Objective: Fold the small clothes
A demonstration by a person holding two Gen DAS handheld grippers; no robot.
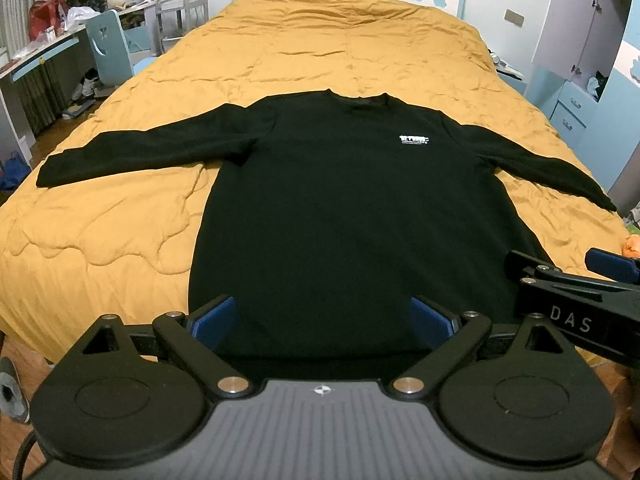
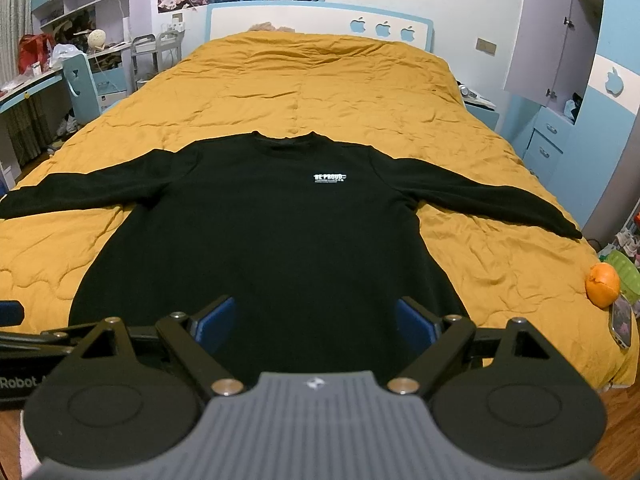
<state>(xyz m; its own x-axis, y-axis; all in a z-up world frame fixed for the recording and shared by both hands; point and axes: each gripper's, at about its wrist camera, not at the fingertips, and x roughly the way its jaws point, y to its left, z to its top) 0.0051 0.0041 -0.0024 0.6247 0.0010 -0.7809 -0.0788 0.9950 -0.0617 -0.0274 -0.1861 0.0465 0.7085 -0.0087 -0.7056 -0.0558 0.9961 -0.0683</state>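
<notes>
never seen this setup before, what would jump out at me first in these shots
The black long-sleeved sweater lies flat on its back across the near end of the mustard-yellow quilt, sleeves spread out to both sides and a small white print on its chest. In front of it the left gripper and right gripper both stand open near its hem, holding nothing. An orange fruit sits at the bed's right edge.

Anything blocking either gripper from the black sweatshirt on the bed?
Nothing visible. The black sweatshirt lies flat on the yellow quilt, sleeves spread. The left gripper and right gripper are open just above its hem. An orange and a phone sit off at the quilt's right edge.
</notes>
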